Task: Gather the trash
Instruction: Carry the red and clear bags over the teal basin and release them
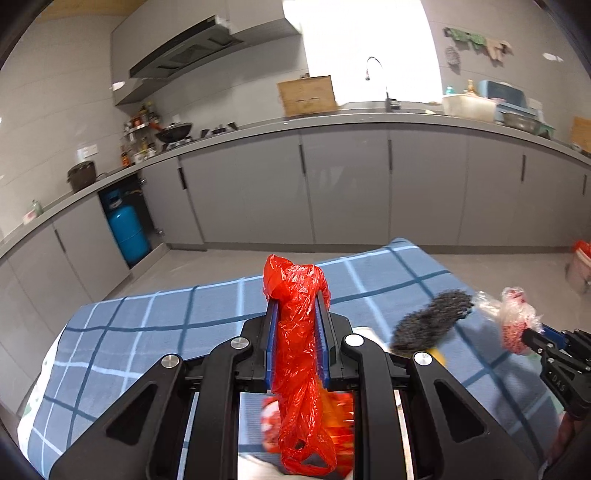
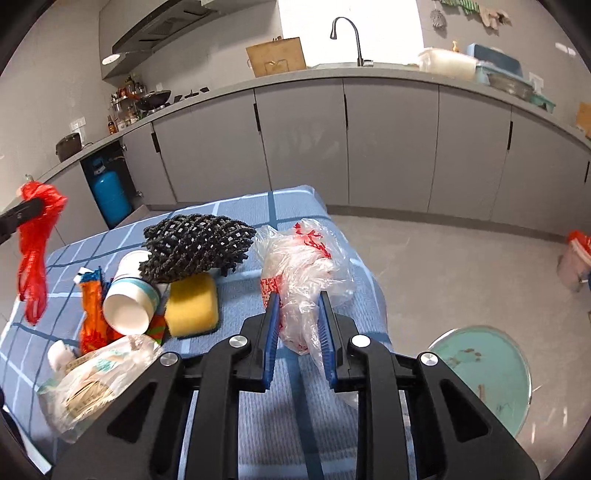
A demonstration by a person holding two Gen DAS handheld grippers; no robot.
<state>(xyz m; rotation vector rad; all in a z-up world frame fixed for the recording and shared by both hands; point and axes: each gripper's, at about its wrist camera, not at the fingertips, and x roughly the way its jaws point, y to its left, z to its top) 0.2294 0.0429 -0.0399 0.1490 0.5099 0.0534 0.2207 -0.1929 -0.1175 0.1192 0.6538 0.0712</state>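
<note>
Grippers first, since they're closest to the lenses. The left gripper (image 1: 297,310) is clamped on a red plastic bag (image 1: 297,350), blue pads squeezing it from both sides, top bunched above the fingertips and the rest dangling down past the jaws. The right gripper (image 2: 298,314) has its pads pressed on a clear plastic bag (image 2: 303,269) with red print, which sits crumpled on the blue checked tablecloth (image 2: 258,206).

Left of that, in the right wrist view, is the rest of the trash pile: a yellow sponge (image 2: 191,304), a white paper cup (image 2: 129,295) tipped on its side with its mouth facing the camera, an orange wrapper (image 2: 92,314) touching it, and a black mesh net (image 2: 197,243) resting on top of the sponge and cup. Nearest the camera on that side lies another crumpled clear bag (image 2: 92,384).

Further out, a round teal stool (image 2: 487,373) sits on the floor to the right, then a small bin with a red liner (image 2: 576,258). At the back are grey cabinets, a blue gas cylinder (image 2: 109,192), and a faucet (image 2: 347,35).
</note>
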